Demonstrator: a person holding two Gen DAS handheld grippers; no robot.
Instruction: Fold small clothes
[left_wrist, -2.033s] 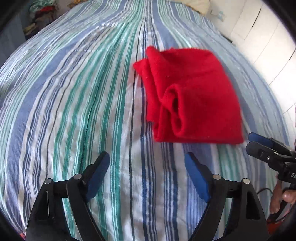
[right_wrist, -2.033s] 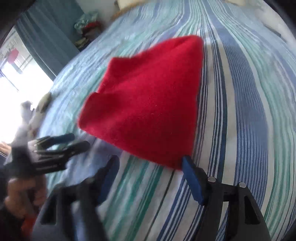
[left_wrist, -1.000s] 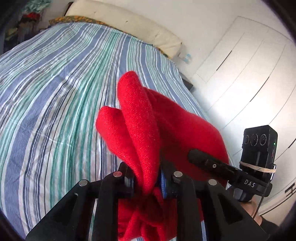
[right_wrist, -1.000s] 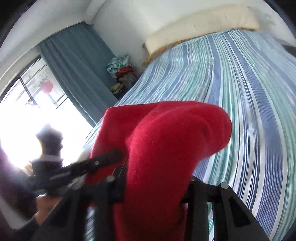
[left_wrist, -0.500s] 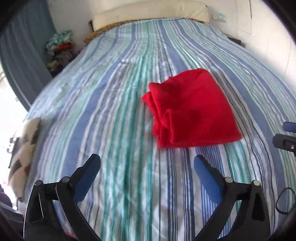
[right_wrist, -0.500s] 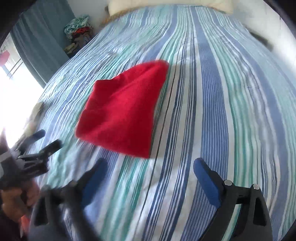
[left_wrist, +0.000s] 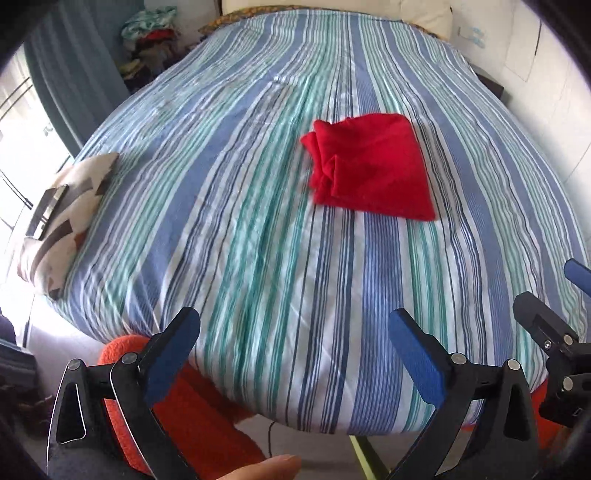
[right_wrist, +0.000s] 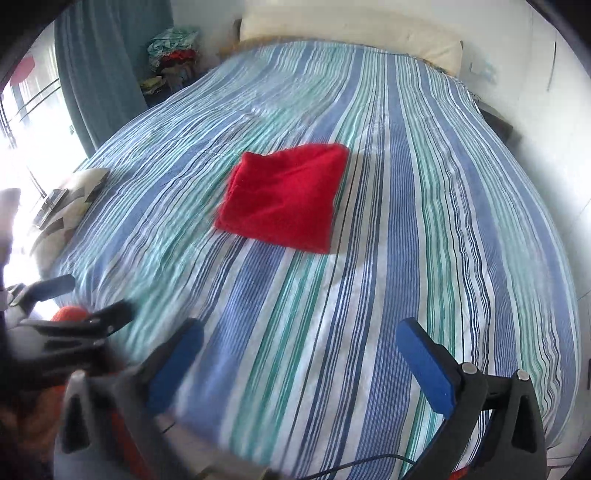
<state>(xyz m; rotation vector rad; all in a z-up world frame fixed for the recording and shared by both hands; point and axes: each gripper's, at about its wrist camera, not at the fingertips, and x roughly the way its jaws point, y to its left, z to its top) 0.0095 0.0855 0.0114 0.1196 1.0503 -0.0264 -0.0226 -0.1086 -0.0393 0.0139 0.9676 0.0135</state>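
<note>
A folded red garment (left_wrist: 369, 170) lies flat on the striped bedspread (left_wrist: 258, 221), right of the bed's middle. It also shows in the right wrist view (right_wrist: 284, 197). My left gripper (left_wrist: 293, 343) is open and empty, held back over the bed's near edge, well short of the garment. My right gripper (right_wrist: 299, 350) is open and empty, also drawn back near the foot of the bed. The right gripper shows at the left wrist view's right edge (left_wrist: 554, 325). The left gripper shows blurred at the right wrist view's left edge (right_wrist: 70, 314).
A patterned cushion (left_wrist: 62, 214) with a dark flat object on it lies at the bed's left edge. A pillow (right_wrist: 351, 33) lies at the headboard. A clothes pile (left_wrist: 147, 37) stands by the curtain. An orange knitted thing (left_wrist: 192, 413) sits below the bed's near edge.
A second ago both grippers were shut on the red garment and held it up. They let it go on the bed and have pulled back toward the foot of the bed.
</note>
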